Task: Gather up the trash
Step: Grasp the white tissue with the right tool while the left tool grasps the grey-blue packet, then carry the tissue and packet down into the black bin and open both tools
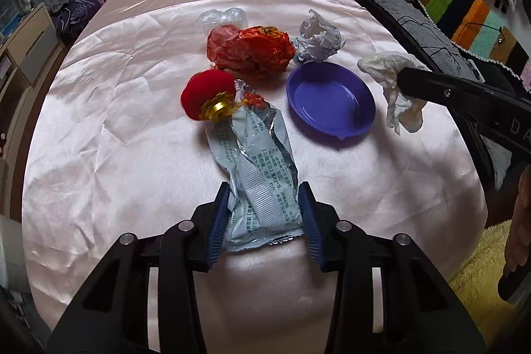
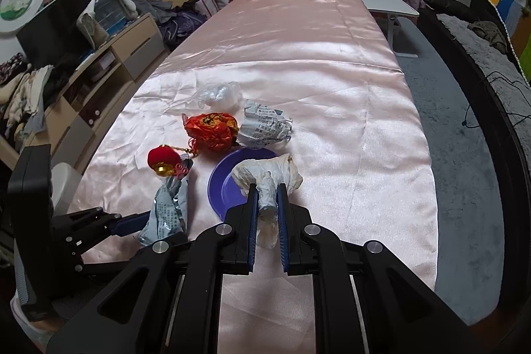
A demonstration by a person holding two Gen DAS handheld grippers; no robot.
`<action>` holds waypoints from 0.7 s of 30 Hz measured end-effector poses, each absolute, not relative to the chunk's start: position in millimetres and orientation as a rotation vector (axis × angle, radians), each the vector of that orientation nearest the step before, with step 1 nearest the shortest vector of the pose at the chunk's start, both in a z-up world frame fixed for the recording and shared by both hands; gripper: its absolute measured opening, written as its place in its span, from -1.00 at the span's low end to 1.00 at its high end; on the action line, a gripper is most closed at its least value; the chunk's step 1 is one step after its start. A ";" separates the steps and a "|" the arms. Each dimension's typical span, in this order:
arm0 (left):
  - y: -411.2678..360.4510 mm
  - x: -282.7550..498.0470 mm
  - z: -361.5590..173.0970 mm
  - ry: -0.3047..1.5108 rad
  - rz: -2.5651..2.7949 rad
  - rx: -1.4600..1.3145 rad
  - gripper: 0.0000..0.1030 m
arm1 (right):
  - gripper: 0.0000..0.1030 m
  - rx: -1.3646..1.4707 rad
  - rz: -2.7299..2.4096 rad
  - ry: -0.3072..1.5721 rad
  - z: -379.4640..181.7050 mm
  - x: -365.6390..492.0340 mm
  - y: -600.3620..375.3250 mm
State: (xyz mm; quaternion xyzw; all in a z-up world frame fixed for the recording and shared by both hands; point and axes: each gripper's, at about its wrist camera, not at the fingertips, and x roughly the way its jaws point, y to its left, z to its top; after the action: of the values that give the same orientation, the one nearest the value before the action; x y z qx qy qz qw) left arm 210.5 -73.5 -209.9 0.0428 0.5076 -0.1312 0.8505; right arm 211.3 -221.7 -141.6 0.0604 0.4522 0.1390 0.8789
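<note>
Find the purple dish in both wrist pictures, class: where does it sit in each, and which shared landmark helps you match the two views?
Left wrist view: the purple dish lies right of centre, in full sight on the pink cloth.
Right wrist view: the purple dish lies left of centre, partly hidden behind the white wad.
Shared landmark: the crumpled red wrapper, just beyond the dish in both views.

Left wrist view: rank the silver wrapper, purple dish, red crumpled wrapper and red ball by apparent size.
1. silver wrapper, though nearest the camera, which inflates it
2. purple dish and red crumpled wrapper, too alike to rank
3. red ball
</note>
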 end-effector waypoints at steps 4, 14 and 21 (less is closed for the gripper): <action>-56.3 193.2 -209.5 1.084 -0.308 0.041 -0.45 | -0.76 0.117 0.298 0.938 -135.8 197.3 -215.7; -37.1 137.7 -201.0 1.066 -0.366 -0.004 -0.57 | -0.76 0.109 0.315 0.942 -131.5 147.2 -200.1; -29.5 94.7 -190.6 1.055 -0.367 -0.004 -0.57 | -0.75 0.111 0.318 0.953 -131.6 105.1 -193.1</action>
State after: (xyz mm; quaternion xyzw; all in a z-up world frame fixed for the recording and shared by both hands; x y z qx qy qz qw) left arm 94.7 -29.5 -190.6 -0.0021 0.5003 -0.1743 0.8481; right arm 105.1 -193.1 -131.6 0.0530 0.4566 0.1525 0.8749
